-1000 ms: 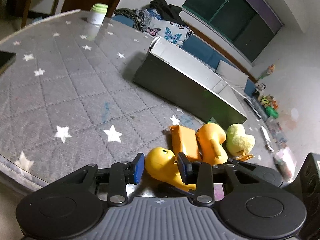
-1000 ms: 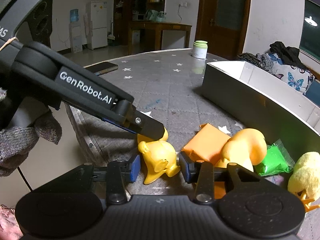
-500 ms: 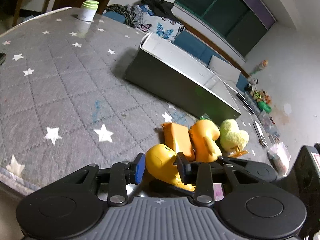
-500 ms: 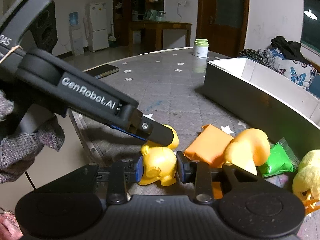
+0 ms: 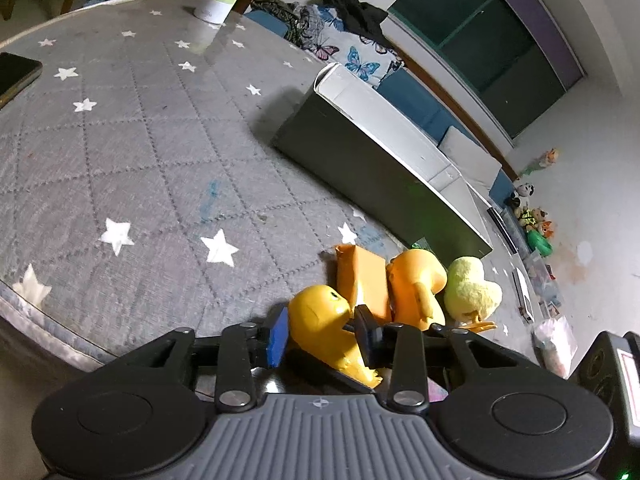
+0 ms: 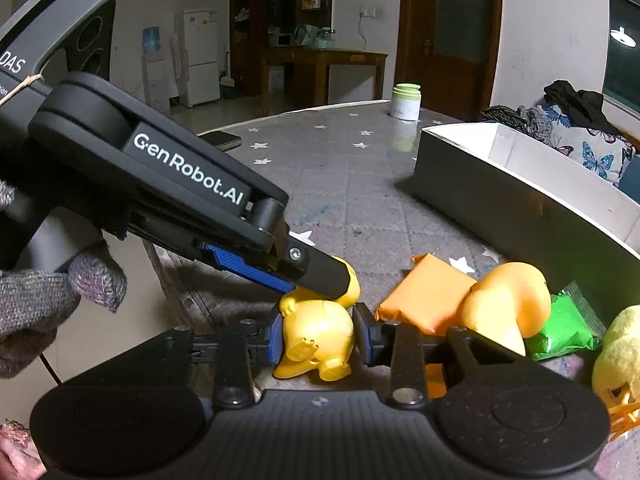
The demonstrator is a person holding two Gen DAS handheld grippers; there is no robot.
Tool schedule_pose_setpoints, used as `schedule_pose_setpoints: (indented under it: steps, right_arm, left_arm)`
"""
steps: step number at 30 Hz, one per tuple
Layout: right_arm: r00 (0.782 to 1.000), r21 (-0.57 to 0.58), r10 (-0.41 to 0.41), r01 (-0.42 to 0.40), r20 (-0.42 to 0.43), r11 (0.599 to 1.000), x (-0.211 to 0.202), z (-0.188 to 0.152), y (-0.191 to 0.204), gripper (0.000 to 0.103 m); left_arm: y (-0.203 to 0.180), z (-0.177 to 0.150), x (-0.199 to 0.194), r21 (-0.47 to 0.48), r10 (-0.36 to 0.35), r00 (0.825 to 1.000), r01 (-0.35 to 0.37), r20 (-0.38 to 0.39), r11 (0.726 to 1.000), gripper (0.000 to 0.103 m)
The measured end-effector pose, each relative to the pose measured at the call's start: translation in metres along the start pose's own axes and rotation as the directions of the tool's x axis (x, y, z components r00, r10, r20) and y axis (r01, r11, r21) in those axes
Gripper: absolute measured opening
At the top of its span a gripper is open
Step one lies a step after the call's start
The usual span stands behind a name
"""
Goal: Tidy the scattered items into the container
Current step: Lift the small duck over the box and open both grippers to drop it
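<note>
A yellow plastic toy figure (image 5: 320, 320) (image 6: 316, 340) lies near the table's front edge. My left gripper (image 5: 322, 332) is shut on its head end, and my right gripper (image 6: 320, 338) is shut on its body; both hold the same toy. The left gripper's finger (image 6: 320, 274) crosses the right wrist view above the toy. Beside it lie an orange packet (image 5: 360, 280) (image 6: 424, 300), an orange duck (image 5: 416, 284) (image 6: 508, 300), a green packet (image 6: 564, 328) and a yellow plush chick (image 5: 472, 292) (image 6: 618, 360). The open white-lined box (image 5: 384, 160) (image 6: 520, 200) stands behind them.
The round table (image 5: 120, 152) has a grey star-patterned cover. A white jar with a green lid (image 5: 216, 2) (image 6: 406, 102) stands at its far side. A phone (image 5: 16, 76) (image 6: 222, 140) lies near the left edge. Toys and clutter lie on the floor at right.
Both grippers have closed onto the yellow toy figure. The right gripper moved forward around its body, and the left gripper's view shifted slightly.
</note>
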State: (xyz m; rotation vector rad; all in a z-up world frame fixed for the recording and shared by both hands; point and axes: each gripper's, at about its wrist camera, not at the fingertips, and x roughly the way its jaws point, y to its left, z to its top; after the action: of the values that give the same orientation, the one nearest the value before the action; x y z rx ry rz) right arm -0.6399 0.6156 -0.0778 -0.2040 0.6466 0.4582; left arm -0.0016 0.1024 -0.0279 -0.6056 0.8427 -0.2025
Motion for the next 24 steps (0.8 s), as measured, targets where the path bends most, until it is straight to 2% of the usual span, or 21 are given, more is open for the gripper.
schedule_pose_setpoints:
  steps: [9, 14, 20, 24]
  right_arm:
    - [0.999, 0.068, -0.021, 0.018, 0.036, 0.998, -0.024, 0.01, 0.02, 0.033]
    - [0.995, 0.126, -0.056, 0.045, 0.088, 0.991, -0.049, 0.022, 0.02, 0.033]
    - [0.977, 0.186, -0.165, 0.137, 0.139, 0.973, -0.074, 0.048, 0.015, 0.033]
    - [0.961, 0.239, -0.241, 0.204, 0.137, 0.949, -0.086, 0.067, 0.002, 0.033]
  left_arm:
    - [-0.025, 0.018, -0.005, 0.039, -0.041, 0.999, 0.04, 0.016, 0.998, 0.039]
    - [-0.051, 0.043, -0.002, 0.082, -0.105, 0.994, 0.102, 0.033, 0.991, 0.039]
    - [-0.093, 0.086, 0.026, 0.14, -0.18, 0.983, 0.173, 0.038, 0.975, 0.039]
    - [-0.115, 0.115, 0.059, 0.158, -0.23, 0.973, 0.226, 0.006, 0.961, 0.039]
